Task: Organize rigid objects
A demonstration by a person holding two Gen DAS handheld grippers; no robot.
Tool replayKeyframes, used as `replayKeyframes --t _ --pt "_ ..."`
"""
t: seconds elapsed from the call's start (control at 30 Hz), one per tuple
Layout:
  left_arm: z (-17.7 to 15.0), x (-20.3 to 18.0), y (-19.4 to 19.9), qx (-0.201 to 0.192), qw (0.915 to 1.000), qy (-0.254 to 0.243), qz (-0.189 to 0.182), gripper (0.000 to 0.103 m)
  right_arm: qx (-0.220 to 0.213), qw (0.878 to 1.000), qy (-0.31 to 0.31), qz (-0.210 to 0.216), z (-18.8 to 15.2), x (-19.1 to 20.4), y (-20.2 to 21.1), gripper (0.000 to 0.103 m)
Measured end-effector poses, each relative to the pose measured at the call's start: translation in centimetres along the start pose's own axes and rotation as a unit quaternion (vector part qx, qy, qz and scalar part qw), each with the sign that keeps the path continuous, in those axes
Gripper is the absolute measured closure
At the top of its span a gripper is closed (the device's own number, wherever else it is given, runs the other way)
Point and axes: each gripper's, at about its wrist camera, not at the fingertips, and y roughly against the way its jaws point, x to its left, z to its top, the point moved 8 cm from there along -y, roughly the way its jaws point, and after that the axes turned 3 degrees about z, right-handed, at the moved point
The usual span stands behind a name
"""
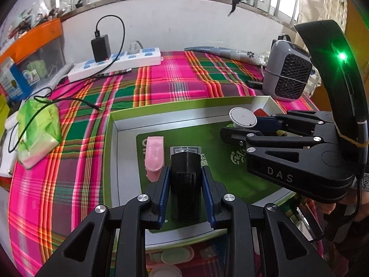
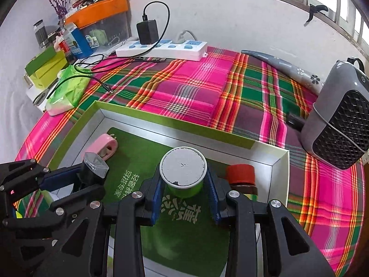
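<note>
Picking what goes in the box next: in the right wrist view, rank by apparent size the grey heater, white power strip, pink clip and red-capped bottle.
1. Grey heater, largest, though nearer the lens.
2. White power strip, farther back, so possibly understated.
3 and 4. Pink clip and red-capped bottle look alike; the bottle is partly hidden by the right gripper, so unranked.

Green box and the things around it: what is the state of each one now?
Green box: open, no lid.
Black flashlight: held in left gripper.
Green can: lid on, held in right gripper.
Pink clip: lying in box.
Red-capped bottle: capped, in box corner.
Black adapter: plugged into power strip.
</note>
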Motion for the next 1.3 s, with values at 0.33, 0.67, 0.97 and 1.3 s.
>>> replayKeyframes --t 0.33,0.67,0.97,1.3 --pt "-0.1 0.2 -0.8 0.009 0.9999 0.005 -0.001 0.077 0.005 1.0 -0.003 0.005 -0.1 -0.1 -0.8 0.068" --pt "-0.3 0.3 -1.2 0.015 0.9999 0.006 -0.001 0.077 0.002 1.0 -0.008 0.006 0.0 -0.2 -1.0 0.067" --pt "-0.4 0.2 -1.2 0.016 0.9999 0.005 0.001 0.077 0.0 1.0 -0.01 0.007 0.0 -0.1 -1.0 0.067" --pt "-0.5 0.2 -0.7 0.012 0.9999 -0.001 0.01 0.077 -0.003 1.0 -0.022 0.01 -0.1 -0.2 -0.7 0.06"
